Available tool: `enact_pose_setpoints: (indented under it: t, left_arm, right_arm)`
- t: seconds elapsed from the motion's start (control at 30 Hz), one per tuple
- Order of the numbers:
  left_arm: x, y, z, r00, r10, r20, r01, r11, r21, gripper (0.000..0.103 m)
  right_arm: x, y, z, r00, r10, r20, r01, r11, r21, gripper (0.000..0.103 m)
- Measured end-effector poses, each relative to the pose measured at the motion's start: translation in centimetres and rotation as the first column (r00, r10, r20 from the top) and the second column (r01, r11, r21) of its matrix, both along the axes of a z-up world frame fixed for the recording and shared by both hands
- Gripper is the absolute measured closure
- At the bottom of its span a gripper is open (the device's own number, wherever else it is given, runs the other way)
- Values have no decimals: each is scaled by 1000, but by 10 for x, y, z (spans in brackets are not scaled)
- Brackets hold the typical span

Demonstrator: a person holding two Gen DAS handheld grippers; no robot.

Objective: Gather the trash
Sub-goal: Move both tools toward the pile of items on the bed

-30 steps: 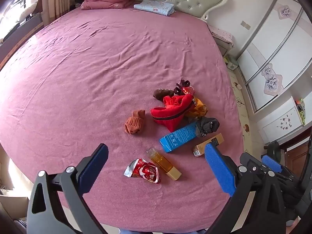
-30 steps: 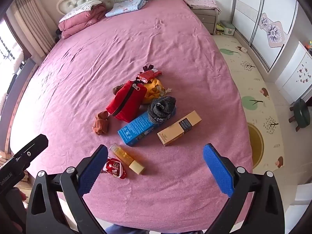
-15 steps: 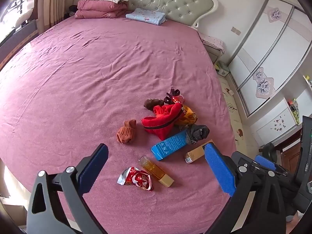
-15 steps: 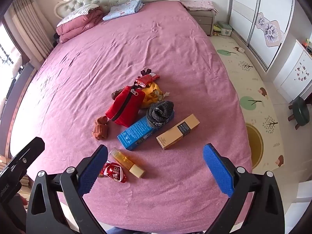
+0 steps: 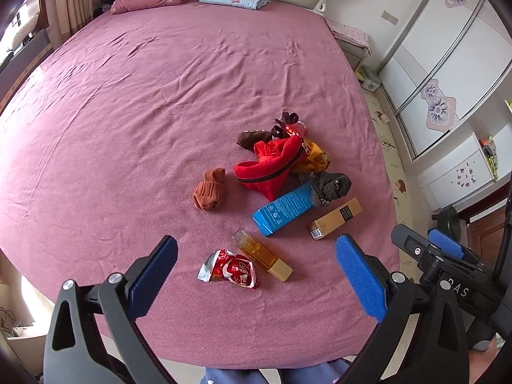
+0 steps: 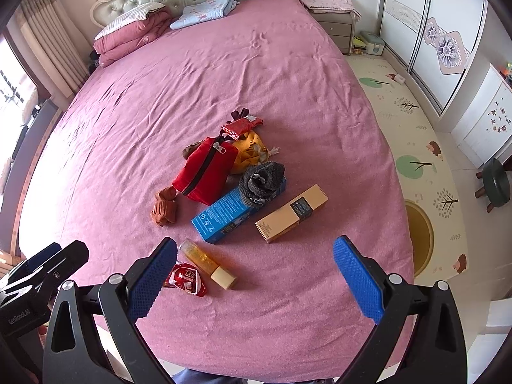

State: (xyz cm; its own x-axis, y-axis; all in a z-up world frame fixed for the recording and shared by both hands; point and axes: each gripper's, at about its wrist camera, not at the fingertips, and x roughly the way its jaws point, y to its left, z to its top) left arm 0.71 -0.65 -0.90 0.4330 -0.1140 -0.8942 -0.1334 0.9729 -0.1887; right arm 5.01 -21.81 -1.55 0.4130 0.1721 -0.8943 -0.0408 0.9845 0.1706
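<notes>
A pile lies on the pink bed [image 5: 128, 112]: a crumpled red wrapper [image 5: 228, 268] [image 6: 185, 280], an amber bottle [image 5: 264, 254] [image 6: 208, 264], a blue box [image 5: 281, 208] [image 6: 224, 212], a tan box [image 5: 334, 214] [image 6: 291, 212], a red pouch [image 5: 268, 169] [image 6: 206, 172], a grey sock [image 5: 331, 185] [image 6: 262, 182], an orange-brown sock [image 5: 209, 190] [image 6: 164, 206], a yellow bag [image 6: 248, 152] and a second red wrapper [image 6: 241, 124]. My left gripper [image 5: 256, 272] is open above the near bed edge, the wrapper between its fingers. My right gripper [image 6: 254, 275] is open, near the bottle.
Folded quilts [image 6: 128, 40] and a blue blanket [image 6: 203, 11] lie by the headboard. A nightstand [image 6: 336, 25], wardrobe doors [image 6: 432, 32], a play mat [image 6: 425, 166] and a dark stool [image 6: 496, 182] are to the right of the bed.
Both grippers have come a little lower and closer to the pile; the items sit larger in both views. Both stay open and nothing was picked up.
</notes>
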Motion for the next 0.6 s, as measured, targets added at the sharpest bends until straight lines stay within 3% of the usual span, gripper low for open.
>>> enact_pose_setpoints:
  t: [0.6]
  left_arm:
    - [6, 1, -11, 998, 18, -57, -19, 1000, -16, 4]
  right_arm:
    - [3, -7, -1, 1000, 12, -6, -12, 1000, 12, 9]
